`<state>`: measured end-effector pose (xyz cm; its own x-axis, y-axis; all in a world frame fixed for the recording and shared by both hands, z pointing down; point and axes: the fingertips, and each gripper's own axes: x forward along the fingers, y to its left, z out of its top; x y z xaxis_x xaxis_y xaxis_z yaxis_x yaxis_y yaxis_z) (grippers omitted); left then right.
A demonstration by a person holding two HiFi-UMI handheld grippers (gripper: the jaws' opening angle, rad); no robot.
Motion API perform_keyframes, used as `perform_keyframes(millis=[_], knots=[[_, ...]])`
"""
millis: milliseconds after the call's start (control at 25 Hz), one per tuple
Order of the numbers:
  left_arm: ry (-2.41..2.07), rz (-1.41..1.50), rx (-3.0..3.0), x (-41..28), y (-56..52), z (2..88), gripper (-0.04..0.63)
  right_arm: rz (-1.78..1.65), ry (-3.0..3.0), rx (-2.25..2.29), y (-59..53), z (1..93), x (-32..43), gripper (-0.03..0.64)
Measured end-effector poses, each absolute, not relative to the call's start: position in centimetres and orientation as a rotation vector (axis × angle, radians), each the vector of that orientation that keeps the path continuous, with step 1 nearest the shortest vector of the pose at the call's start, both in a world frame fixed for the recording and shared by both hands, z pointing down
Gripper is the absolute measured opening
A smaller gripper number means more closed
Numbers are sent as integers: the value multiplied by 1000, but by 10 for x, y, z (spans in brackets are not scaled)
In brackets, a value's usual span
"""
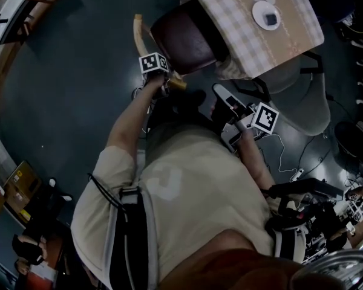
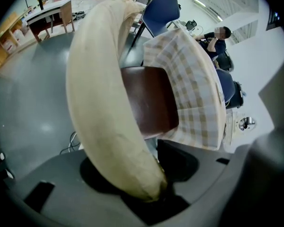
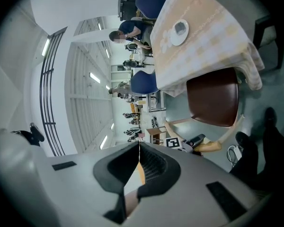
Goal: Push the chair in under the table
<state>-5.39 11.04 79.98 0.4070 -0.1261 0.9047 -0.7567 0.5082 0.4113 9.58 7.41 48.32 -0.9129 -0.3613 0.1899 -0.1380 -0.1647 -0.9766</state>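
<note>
Dark grey flooring (image 1: 66, 71) is stretching around a table (image 1: 302, 35) that is wearing a beige checked tablecloth (image 1: 230, 11), with a round white disc (image 1: 267, 15) lying on top. A chair (image 1: 184, 38) with a dark red-brown seat is standing at the table's near edge. The far part of its seat is sitting beneath the hanging cloth while the rest is sticking out toward the person. The left gripper (image 1: 162, 80) is pointing steeply down and clamping the chair's curved pale wooden top rail (image 2: 99, 89), which is running up between its jaws in the left gripper view. The right gripper (image 1: 222, 94) is hovering apart from the chair, near the person's torso, its jaws pressed together with nothing between them. A blue chair (image 2: 162, 6) and a seated person (image 2: 217, 40) are showing in the background beyond the table
</note>
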Motion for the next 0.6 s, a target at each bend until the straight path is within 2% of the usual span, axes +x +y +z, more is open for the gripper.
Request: perform_keyframes(millis=[600], knots=[[-1109, 495, 983, -44, 100, 799, 227, -2201, 1896, -606, 67, 487, 113, 12]])
